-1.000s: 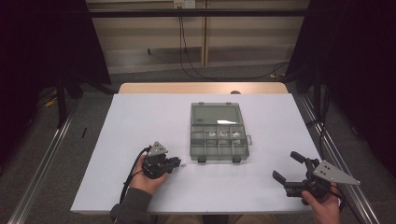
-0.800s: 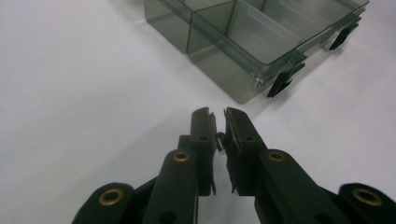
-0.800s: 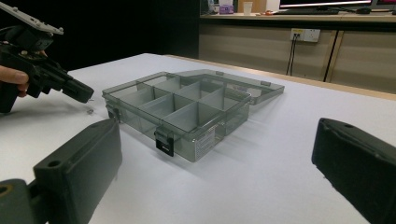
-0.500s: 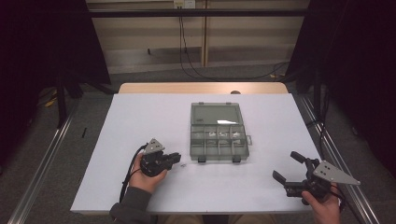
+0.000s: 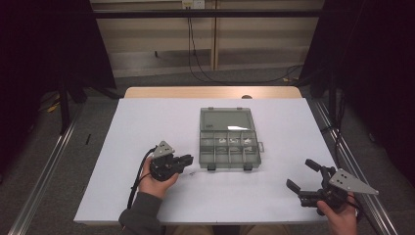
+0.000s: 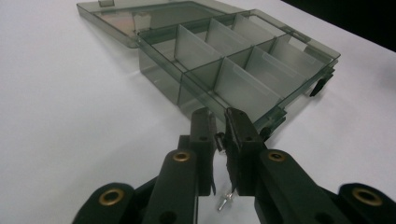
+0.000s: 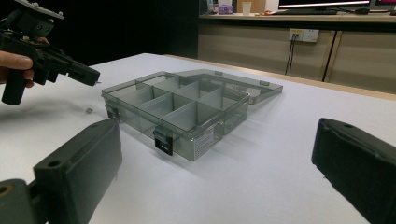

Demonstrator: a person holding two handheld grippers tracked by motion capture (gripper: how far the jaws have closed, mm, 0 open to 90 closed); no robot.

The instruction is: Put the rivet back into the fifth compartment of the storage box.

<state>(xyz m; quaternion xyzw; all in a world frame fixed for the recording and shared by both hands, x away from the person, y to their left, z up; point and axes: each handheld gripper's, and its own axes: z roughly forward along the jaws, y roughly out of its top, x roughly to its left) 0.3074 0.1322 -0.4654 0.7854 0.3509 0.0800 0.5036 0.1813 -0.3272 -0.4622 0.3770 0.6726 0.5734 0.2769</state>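
Observation:
A clear grey compartment box (image 5: 230, 147) lies in the middle of the white table (image 5: 147, 122), its lid folded flat behind it. Small pale parts sit in some compartments. My left gripper (image 5: 189, 159) hovers just left of the box's front left corner. In the left gripper view its jaws are nearly closed on a tiny metal screw (image 6: 219, 138) in front of the box (image 6: 243, 70). Another small screw (image 6: 224, 201) lies on the table beneath. My right gripper (image 5: 300, 174) stands open near the front right edge, facing the box (image 7: 187, 112) with nothing between its jaws.
The loose screw (image 7: 88, 110) lies on the table close to the box's front latch (image 7: 163, 140). The left gripper (image 7: 95, 78) hangs above it. A wooden strip (image 5: 210, 92) borders the table's far edge, with metal rails (image 5: 352, 161) along both sides.
The left gripper has shifted a little away from the person, towards the box corner. The right gripper has stayed still and open.

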